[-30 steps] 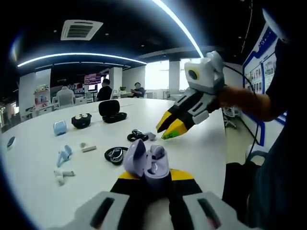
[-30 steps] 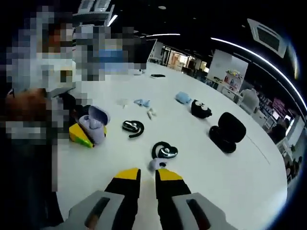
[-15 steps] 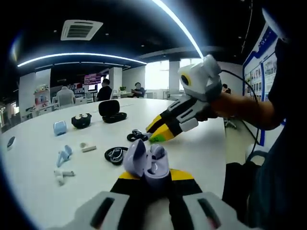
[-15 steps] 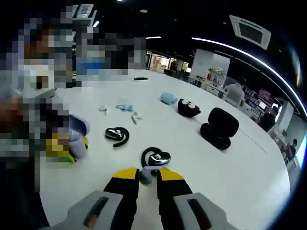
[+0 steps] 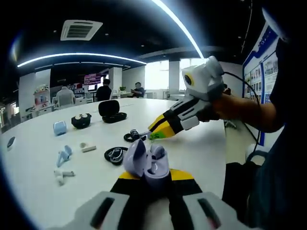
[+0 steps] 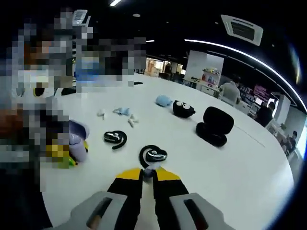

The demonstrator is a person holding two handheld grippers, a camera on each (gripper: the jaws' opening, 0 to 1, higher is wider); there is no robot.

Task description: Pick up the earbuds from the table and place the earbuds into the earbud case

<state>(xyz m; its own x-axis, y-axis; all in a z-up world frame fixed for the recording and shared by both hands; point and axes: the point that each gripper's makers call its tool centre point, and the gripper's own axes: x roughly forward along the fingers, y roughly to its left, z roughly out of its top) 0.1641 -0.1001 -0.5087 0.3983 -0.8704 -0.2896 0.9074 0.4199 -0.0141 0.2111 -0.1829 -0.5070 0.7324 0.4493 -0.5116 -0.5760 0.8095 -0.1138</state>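
My left gripper (image 5: 152, 176) is shut on an open lavender earbud case (image 5: 144, 160), lid tilted up to the left. That same lavender case (image 6: 76, 139) shows at the left of the right gripper view. My right gripper (image 6: 147, 178) is down at the white table (image 6: 230, 167), its jaws closed on a small lavender earbud (image 6: 148, 170). In the left gripper view the right gripper (image 5: 154, 135) reaches in from the right, its tips on the table beside a black ear-hook earbud (image 5: 130, 137).
Two black ear-hook earbuds (image 6: 153, 155) (image 6: 115, 137) lie just beyond my right jaws. Farther off stand an open black case (image 6: 213, 125), a black case with eyes (image 6: 183, 109), a pale blue case (image 6: 164, 100) and small blue and white earbuds (image 6: 122, 111). People sit in the background.
The right gripper has dropped to the table beside the black ear-hook earbud, and its jaws have closed in on the lavender earbud. The left gripper and case have held still.
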